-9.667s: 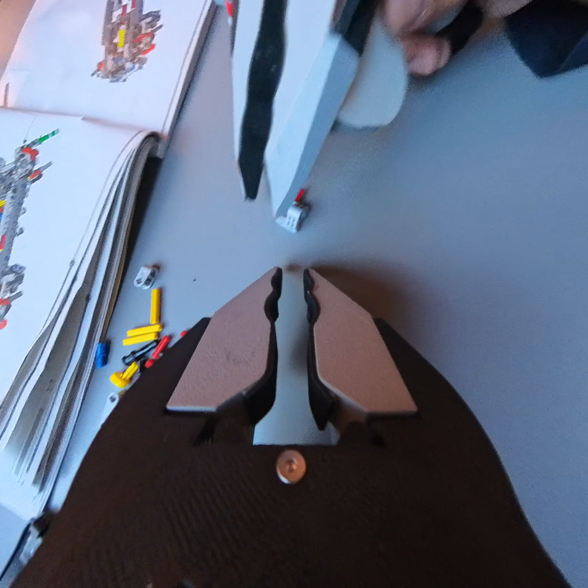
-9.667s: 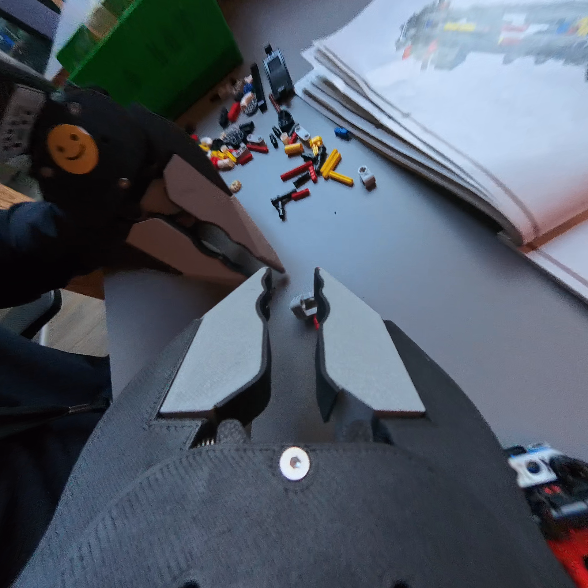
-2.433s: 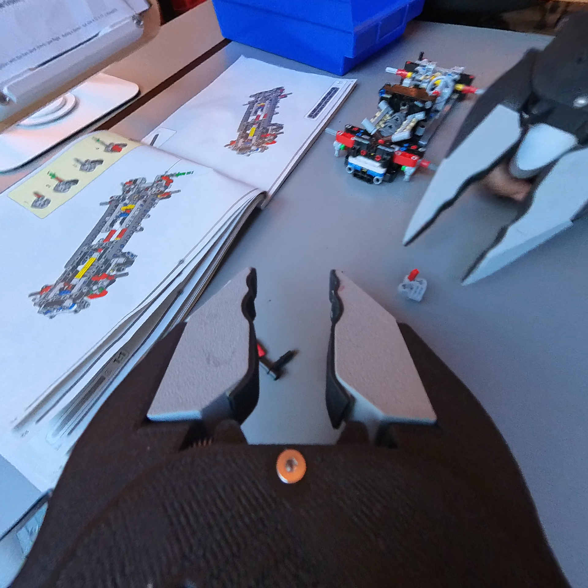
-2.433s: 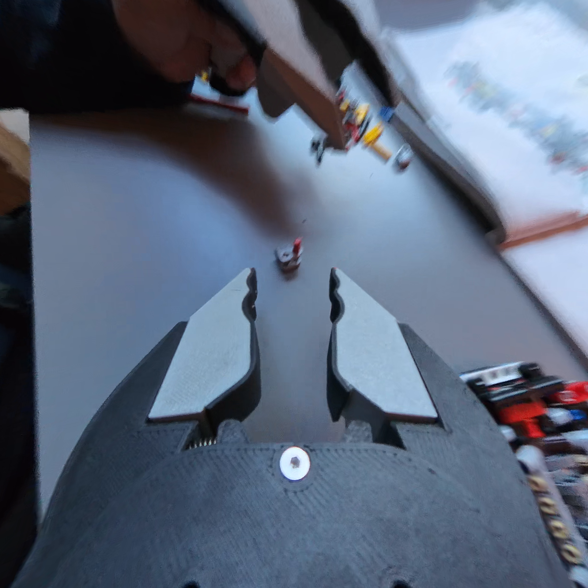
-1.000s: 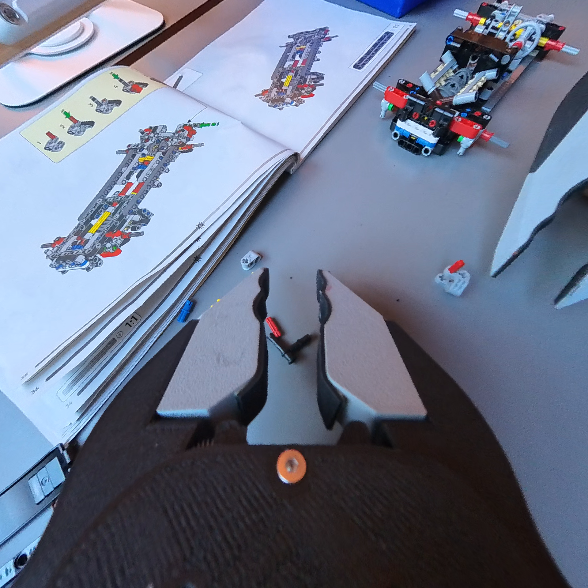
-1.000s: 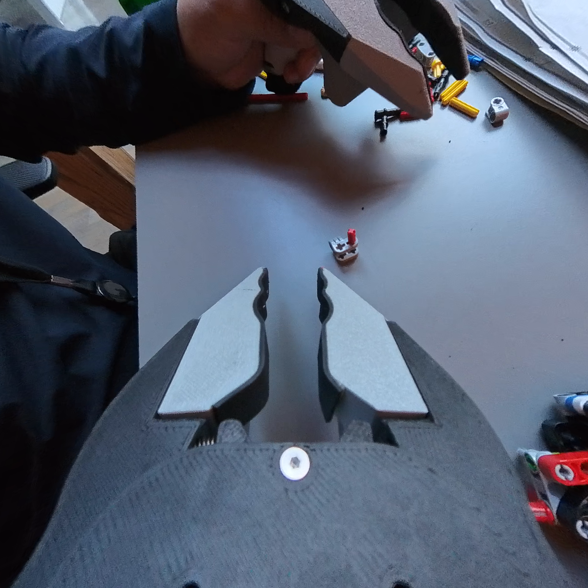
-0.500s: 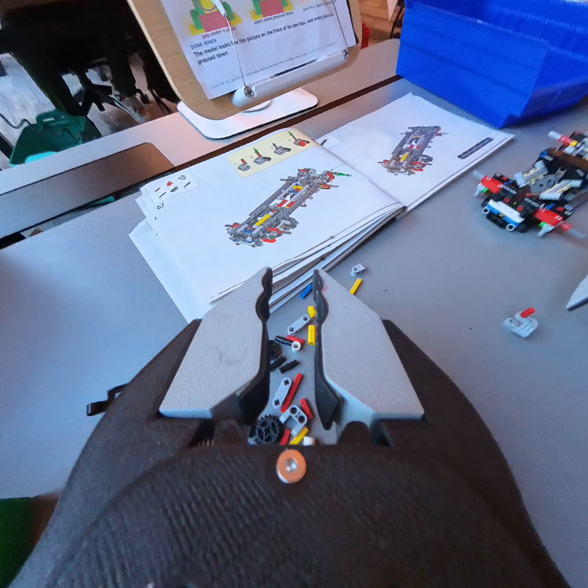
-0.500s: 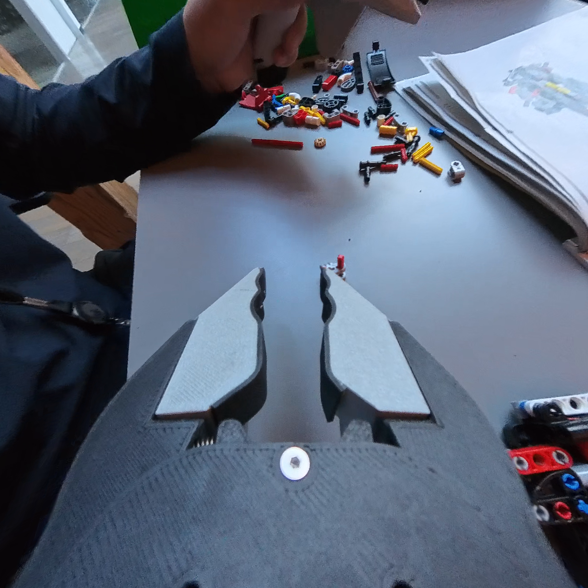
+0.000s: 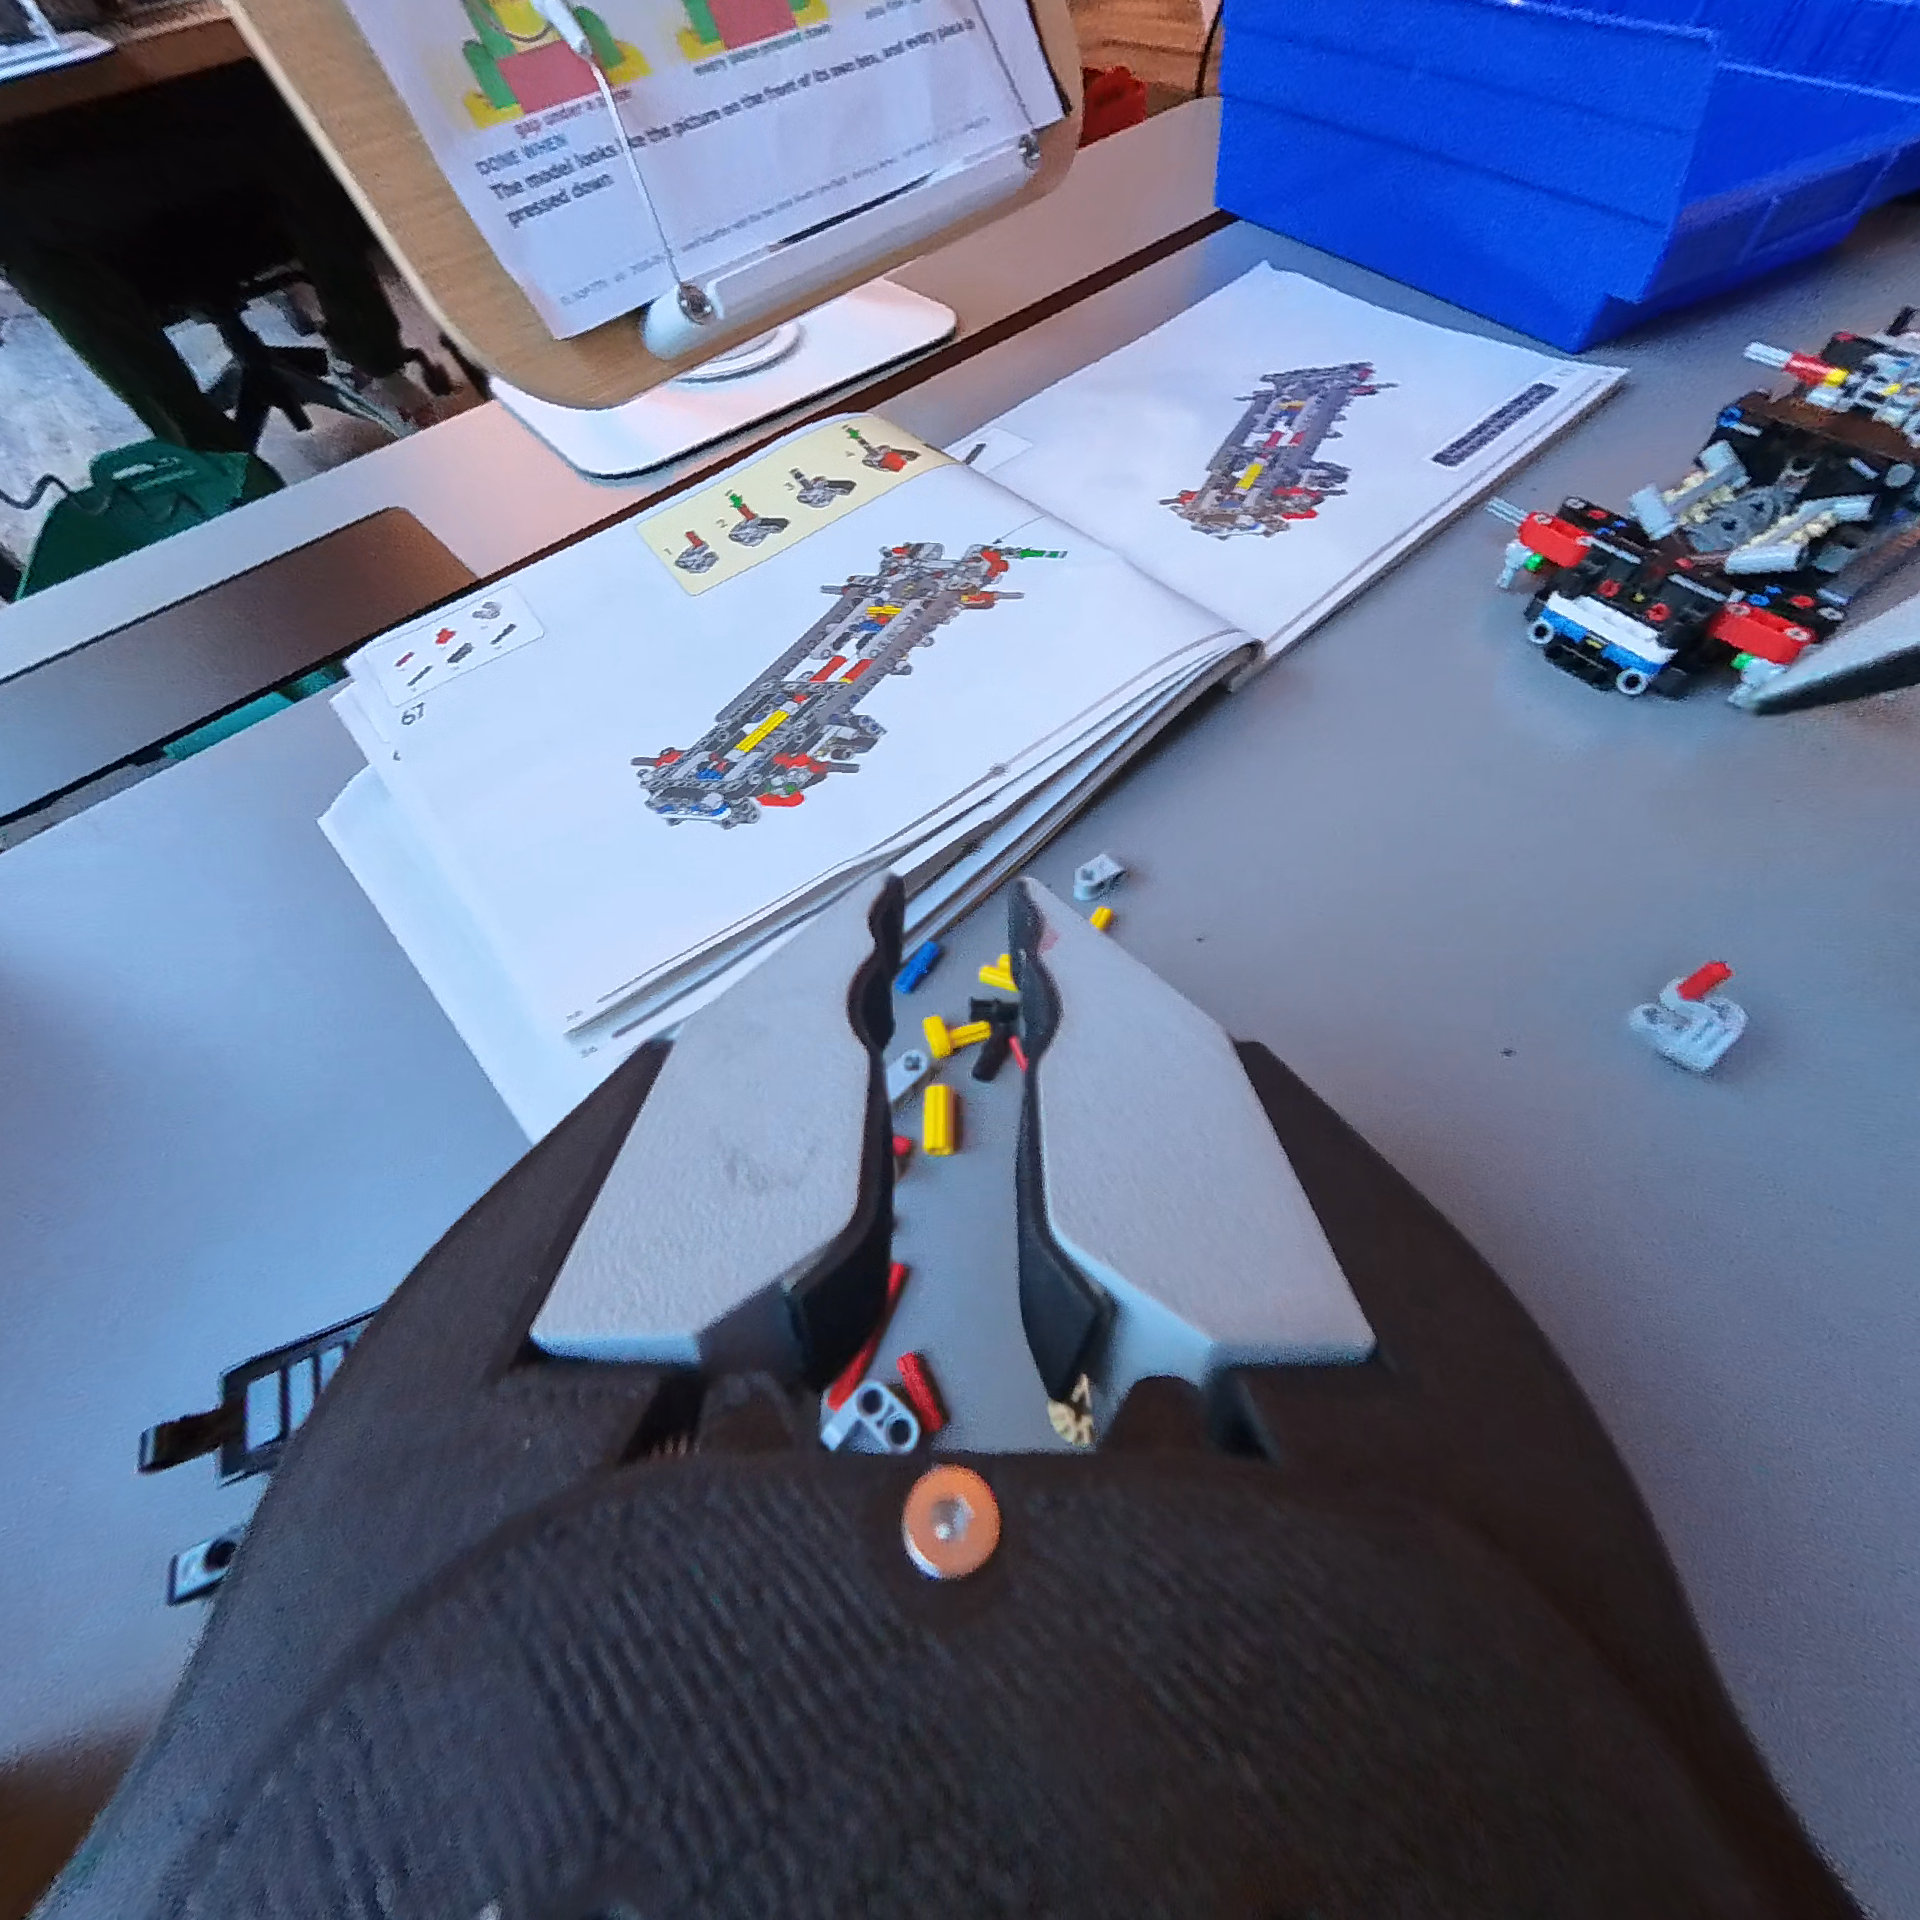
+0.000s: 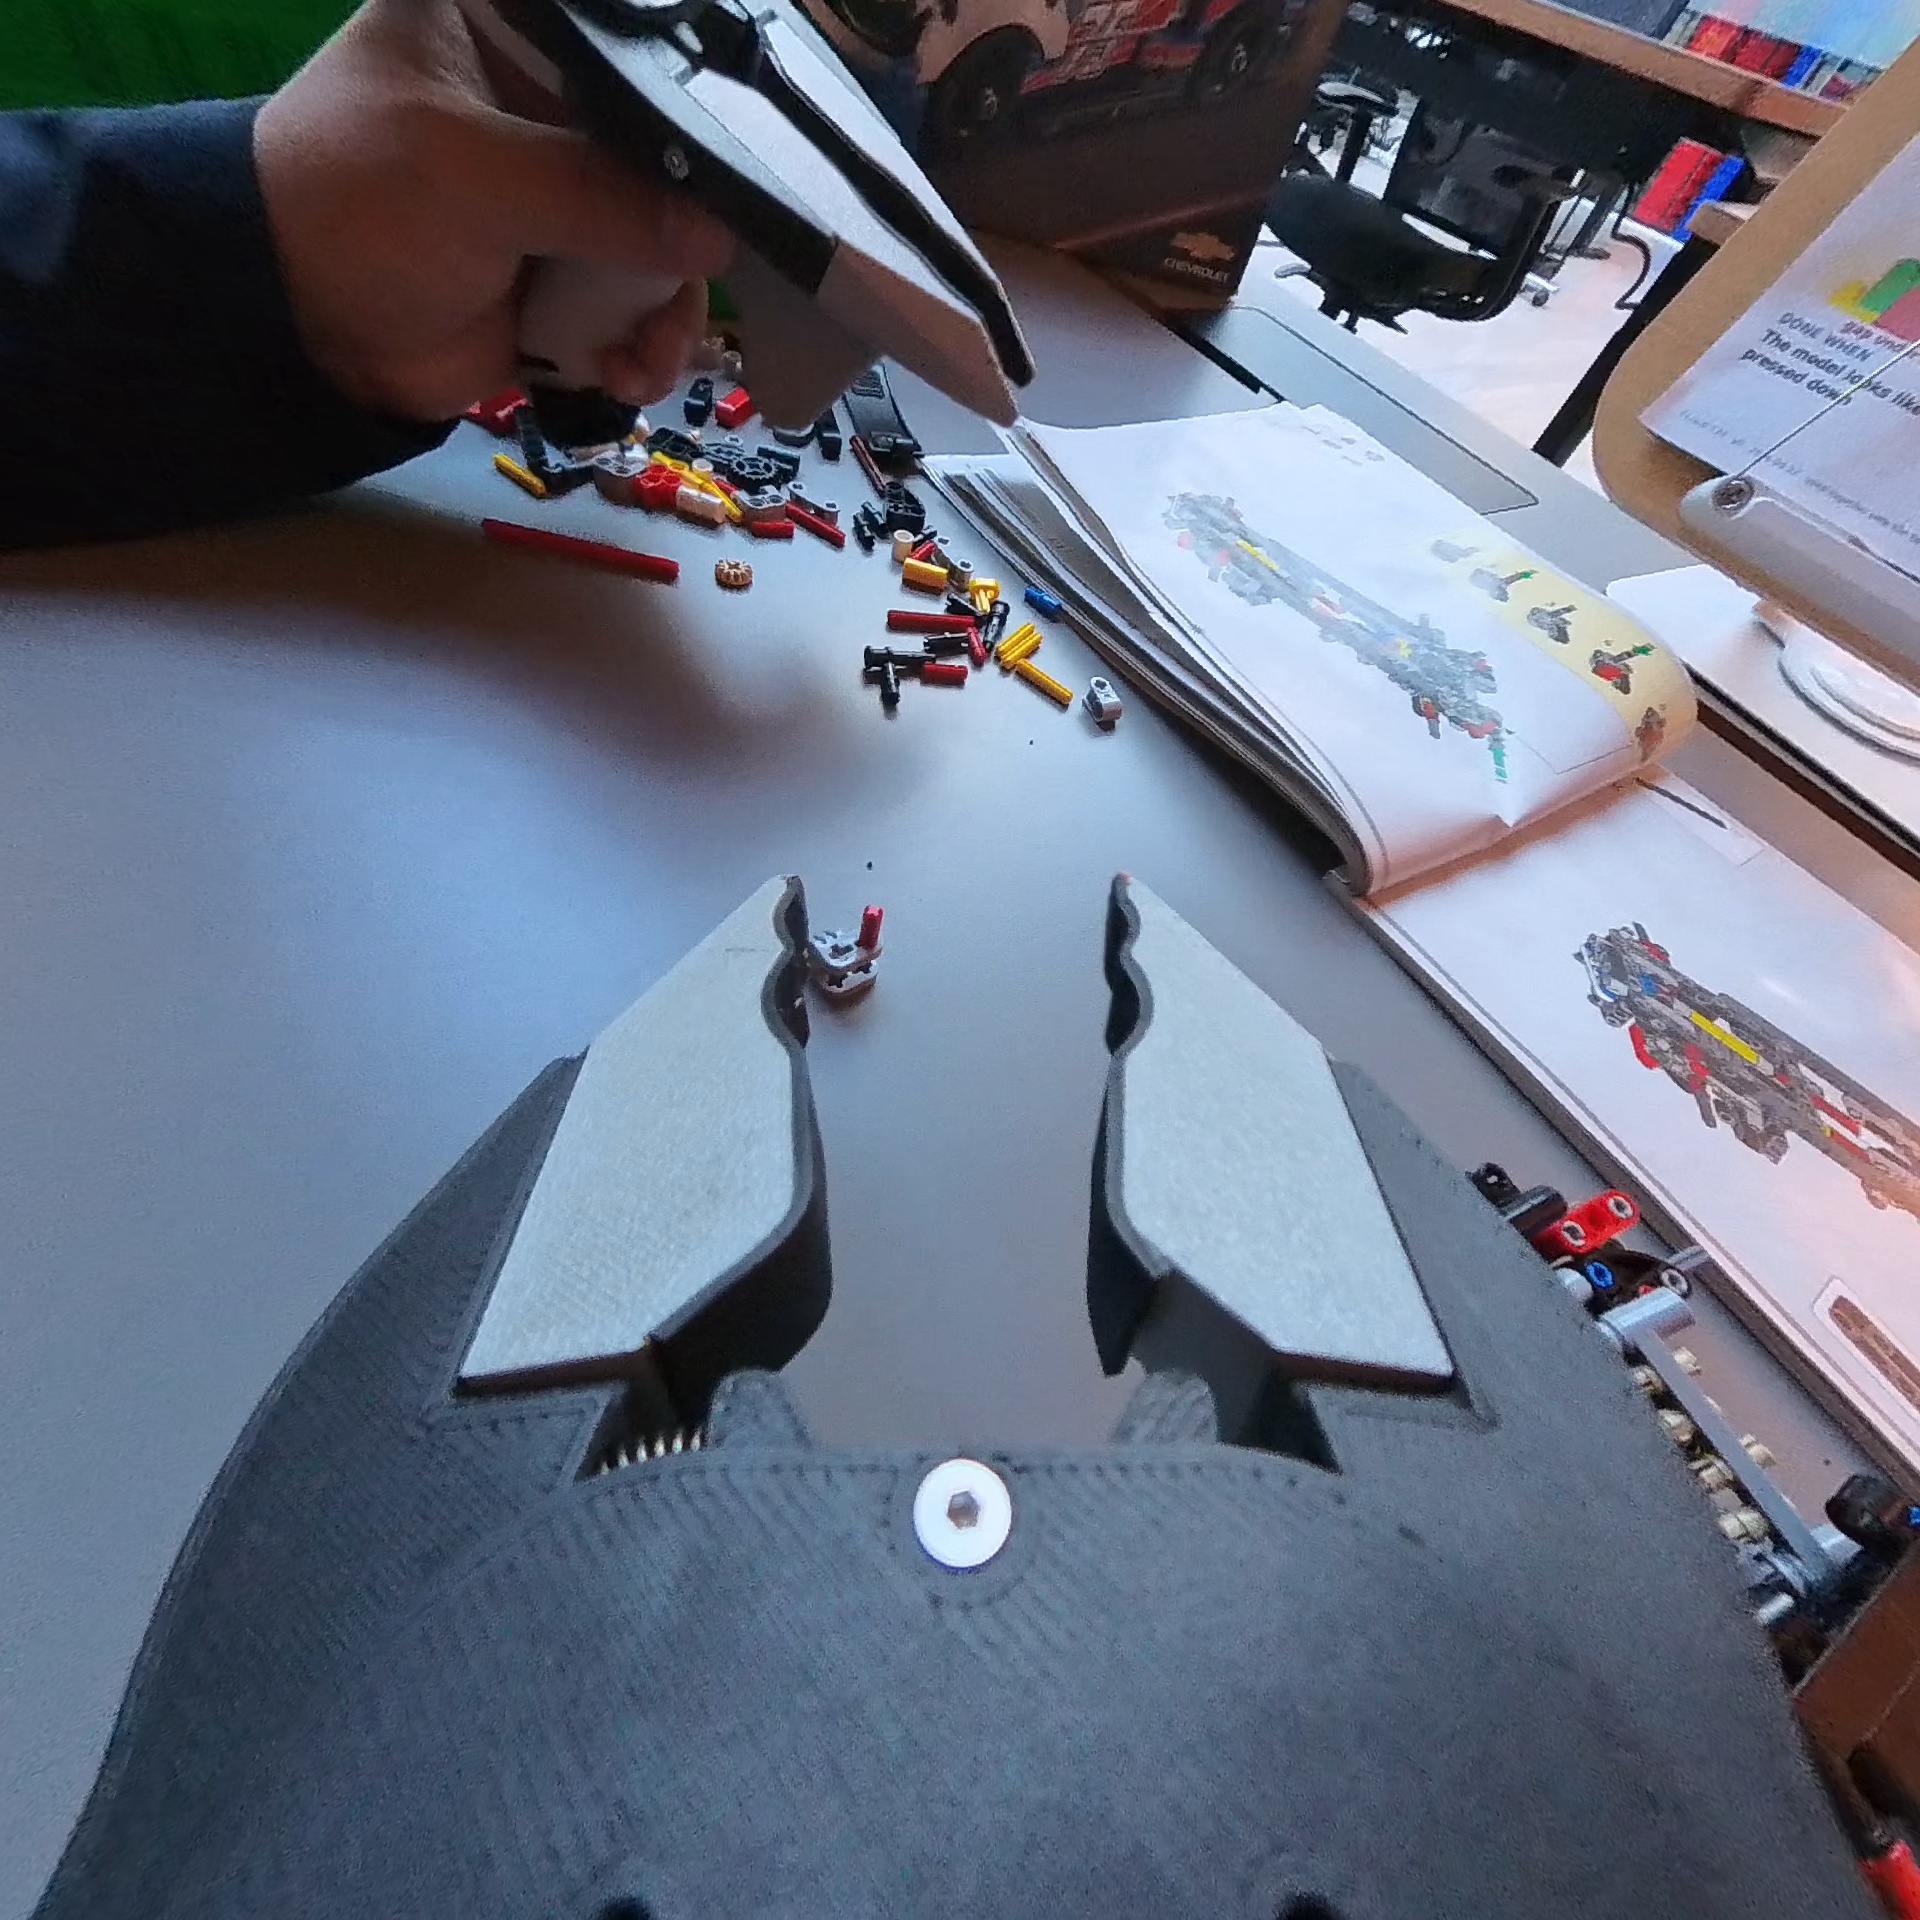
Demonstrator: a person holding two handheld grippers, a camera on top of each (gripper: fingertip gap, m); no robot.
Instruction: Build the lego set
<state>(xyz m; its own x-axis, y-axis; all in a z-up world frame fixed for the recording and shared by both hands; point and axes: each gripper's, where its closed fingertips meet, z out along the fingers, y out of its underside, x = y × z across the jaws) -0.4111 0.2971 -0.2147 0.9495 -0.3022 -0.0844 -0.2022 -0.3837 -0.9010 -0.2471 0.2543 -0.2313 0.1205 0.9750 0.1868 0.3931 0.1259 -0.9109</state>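
Right gripper now spread wide, small grey-and-red piece beside one fingertip, left gripper narrow, holding nothing.

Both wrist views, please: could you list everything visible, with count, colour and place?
Table: one, grey.
Instruction booklet: one, white, open, far left.
Loose bricks: many, red, yellow, black, beside the booklet.
Grey piece with red pin: one, between the right gripper's fingers, by the left one.
Part-built model: one, black and red, far right.
Bin: one, blue, behind.
Sign stand: one, wooden.
Left gripper: above loose bricks, narrowly open.
Right gripper: open wide.
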